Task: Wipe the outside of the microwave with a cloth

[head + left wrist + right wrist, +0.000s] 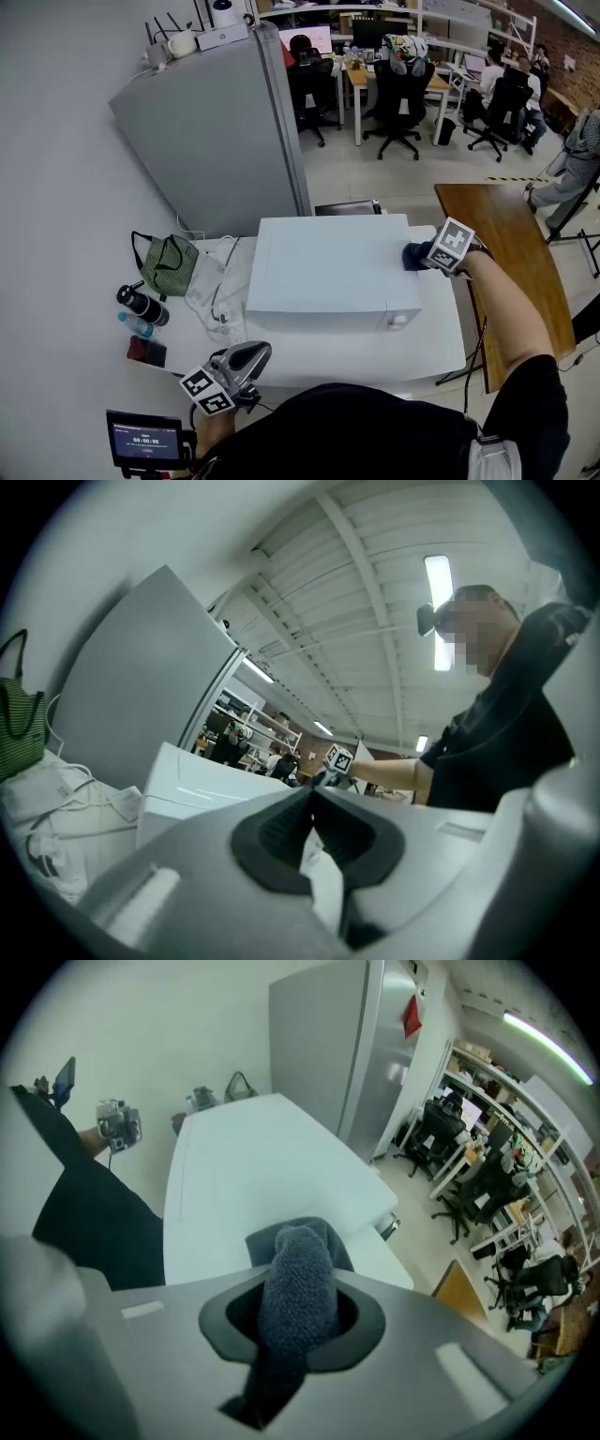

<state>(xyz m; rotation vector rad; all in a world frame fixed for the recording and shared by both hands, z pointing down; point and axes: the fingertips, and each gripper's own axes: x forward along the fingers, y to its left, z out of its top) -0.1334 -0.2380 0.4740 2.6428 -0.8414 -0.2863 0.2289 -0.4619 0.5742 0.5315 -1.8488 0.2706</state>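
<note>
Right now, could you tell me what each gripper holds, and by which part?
The right gripper pinches the dark cloth by a bunched fold, its end resting on the microwave. The left gripper is shut on nothing.

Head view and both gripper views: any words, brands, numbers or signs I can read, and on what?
None legible.
Digits on the small screen, lower left: timer-like, too small to read.
Cubes on left gripper and right gripper (shut on the cloth): square marker patterns, no letters.
On the microwave: no label visible.
</note>
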